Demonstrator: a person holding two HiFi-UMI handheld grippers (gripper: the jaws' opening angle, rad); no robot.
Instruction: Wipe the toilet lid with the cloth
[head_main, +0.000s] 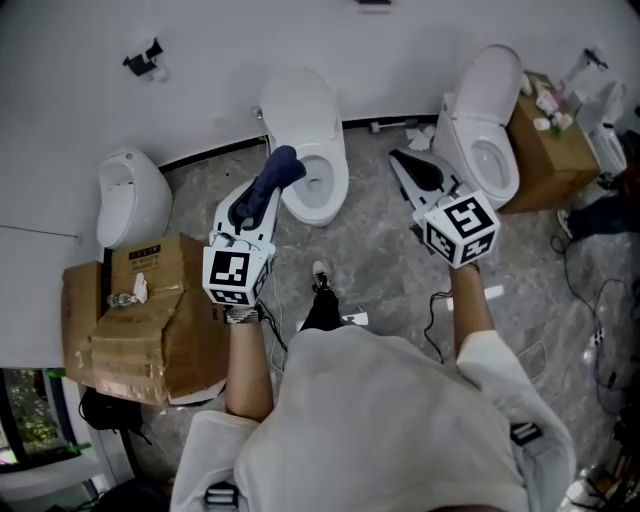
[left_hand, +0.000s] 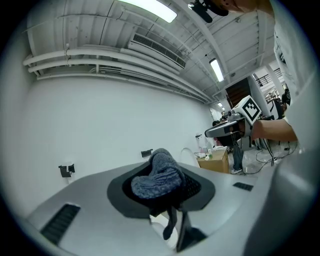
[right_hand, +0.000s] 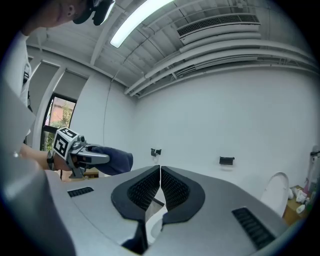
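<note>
- We can read no brand or wording. The only print is a small label (head_main: 141, 258) on top of the cardboard box (head_main: 150, 335) at lower left, too small to make out.
- Each gripper carries a marker cube with black-and-white square patterns. The left one (head_main: 238, 275) faces up, and the right one (head_main: 460, 228) is tilted.
- The left gripper (head_main: 252, 208) is held out level on a bare forearm (head_main: 248, 365), pointing towards the middle toilet (head_main: 318, 180). Its jaws pinch the dark blue cloth (left_hand: 159, 175), which bulges in a wad above the pads.
- In the head view the cloth's free end overlaps the near left rim of that toilet's bowl. We cannot tell whether it touches.
- The toilet lid (head_main: 293, 100) stands raised against the white wall, behind the bowl and apart from the cloth.
- The right gripper (right_hand: 160, 185) is also held level, on the other bare forearm (head_main: 472, 310), over the grey floor (head_main: 375, 260) between the middle toilet and the right toilet (head_main: 490, 130). Its ribbed pads are pressed together with nothing between them.
- Both hands are hidden under the cubes, with only a wrist band (head_main: 242, 315) showing on the left.
- The person's torso in a white shirt (head_main: 390, 420) fills the bottom of the head view, and one shoe (head_main: 320, 276) peeks out.
- A third white fixture (head_main: 132, 195) stands at far left. Small items on the right-hand box (head_main: 545, 150) are too small to identify.
</note>
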